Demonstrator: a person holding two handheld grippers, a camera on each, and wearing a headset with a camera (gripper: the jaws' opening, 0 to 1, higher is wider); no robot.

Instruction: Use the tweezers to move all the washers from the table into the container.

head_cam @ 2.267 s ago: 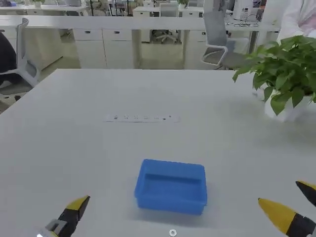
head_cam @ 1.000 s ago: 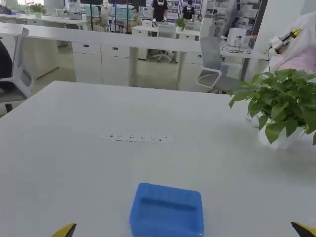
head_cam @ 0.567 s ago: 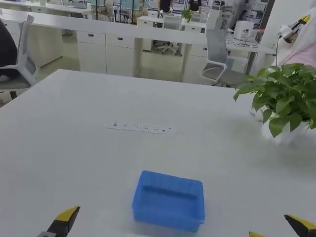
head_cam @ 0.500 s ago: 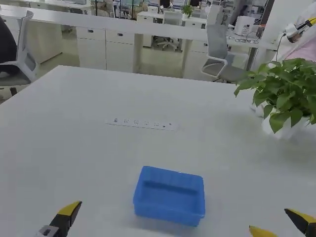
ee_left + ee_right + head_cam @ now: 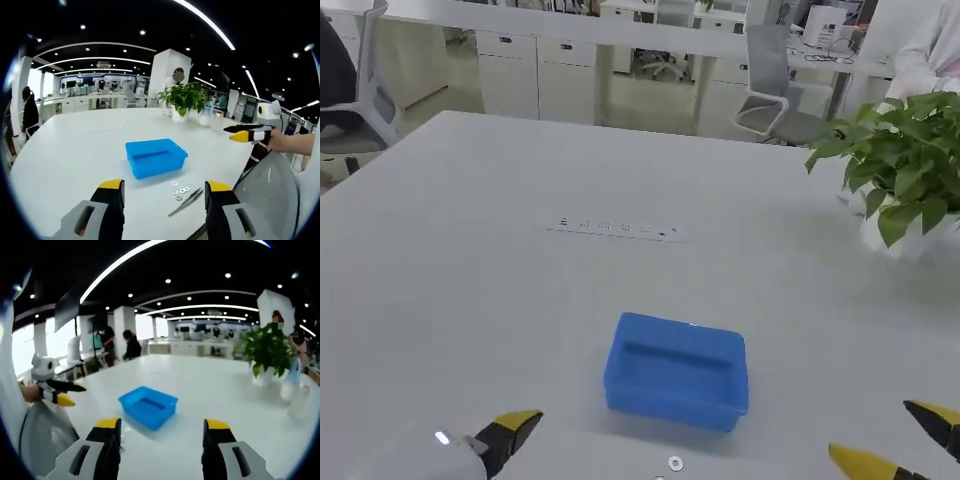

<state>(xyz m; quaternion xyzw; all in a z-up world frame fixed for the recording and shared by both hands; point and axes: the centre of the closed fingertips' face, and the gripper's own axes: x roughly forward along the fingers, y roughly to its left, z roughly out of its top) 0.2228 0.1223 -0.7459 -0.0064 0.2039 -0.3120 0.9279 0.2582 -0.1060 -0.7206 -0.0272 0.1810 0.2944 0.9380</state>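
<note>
Surface: white office surface [image 5: 470, 250], blue container [image 5: 155, 156] near us.
Washers: we see washers [image 5: 179, 191] and tweezers [image 5: 186, 201] lying ahead between left gripper [image 5: 165, 185] fingers [image 5: 112, 187].
Fingers: spread wide, empty; right gripper [image 5: 162, 424] likewise.

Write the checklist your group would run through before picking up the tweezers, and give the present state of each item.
1. Left gripper free: ok, jaws open and nothing held.
2. Right gripper free: ok, jaws open and nothing held.
3. Tweezers reachable: ok, lying loose on the table just ahead of the left gripper.
4. Tweezers held: not ok, not yet picked up.
5. Blue container ready: ok, upright with its top open.
6. Washers counted: cannot tell, a small cluster between the container and the tweezers, too small to count.
</note>
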